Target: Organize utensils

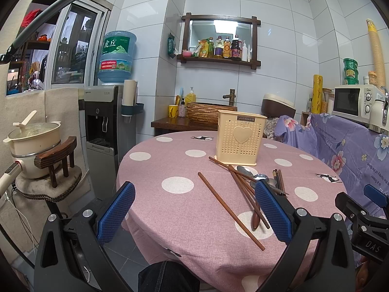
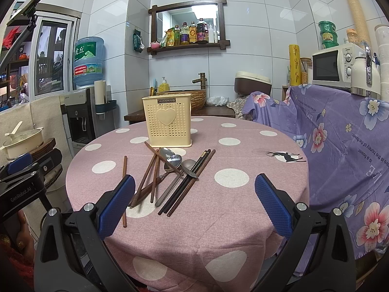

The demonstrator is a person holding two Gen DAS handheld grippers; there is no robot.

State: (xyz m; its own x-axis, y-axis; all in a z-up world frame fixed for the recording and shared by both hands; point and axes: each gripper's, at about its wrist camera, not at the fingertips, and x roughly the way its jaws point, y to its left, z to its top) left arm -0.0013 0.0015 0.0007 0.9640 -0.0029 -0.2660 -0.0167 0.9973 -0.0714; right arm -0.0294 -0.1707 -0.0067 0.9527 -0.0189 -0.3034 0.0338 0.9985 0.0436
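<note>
The round tabletop (image 2: 243, 209), under a pink cloth with white dots, carries everything. Toward its far side stands a cream perforated utensil holder (image 2: 167, 124) with a heart on its front, upright. Just in front of the holder lies a loose heap of utensils: brown wooden chopsticks (image 2: 145, 177) crossing one another, a dark pair of chopsticks (image 2: 184, 185) lying side by side at the heap's right edge, and metal spoons (image 2: 172, 160) with their bowls toward the holder. One single chopstick (image 2: 124, 189) lies apart on the left of the heap. The left claw (image 1: 194, 209) hovers over the near edge with its blue pads spread wide and nothing between them; the right claw (image 2: 194, 206) is likewise wide apart and holds nothing, the heap lying ahead of it.
</note>
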